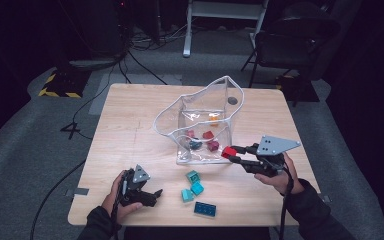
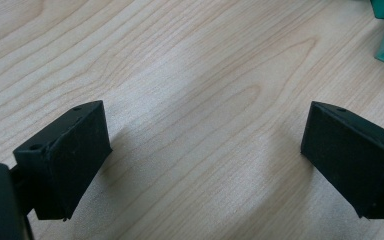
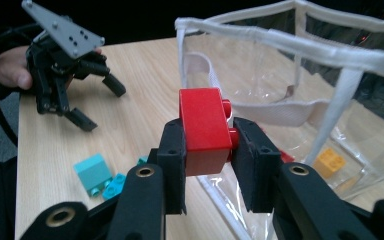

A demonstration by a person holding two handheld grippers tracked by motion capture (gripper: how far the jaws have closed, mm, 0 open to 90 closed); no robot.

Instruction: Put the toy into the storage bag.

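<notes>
Your R gripper (image 3: 207,145) pinches a red brick (image 3: 205,131) btwn both pads, studs facing the R-hand pad in the right gripper view. In the high view the red brick (image 1: 227,152) sits off the table (image 1: 130,115), just beside the front-R lower corner of the clear bag (image 1: 200,125); R gripper (image 1: 233,153) points left toward the bag, your right hand (image 1: 275,175) behind it w/ the grey plate on top. In the right gripper view the brick is just in front of the bag's white-trimmed rim (image 3: 280,42); can't tell if brick touches the bag wall.

Bag stands open on the tabletop, roughly centre. Inside: a few small bricks, dark red ones (image 1: 210,140) near the bottom, an orange brick (image 1: 213,118) further back; one darker piece in there too, colour prob. dark teal but too small to be sure. Orange brick (image 3: 328,161) also visible thru the clear wall in the right gripper view.

Your L gripper (image 1: 150,196) rests near the front-L edge of the table, jaws spread, nothing btwn them; left gripper view shows bare wood btwn the two pads. L gripper (image 3: 95,107) is well apart from the bag.

Loose on the table btwn the 2 grippers: three teal bricks (image 1: 192,185) clustered close together, plus a darker blue flat brick (image 1: 205,209) nearer the front edge. Teal bricks (image 3: 97,175) lie below-left of the red one in the right gripper view.
</notes>
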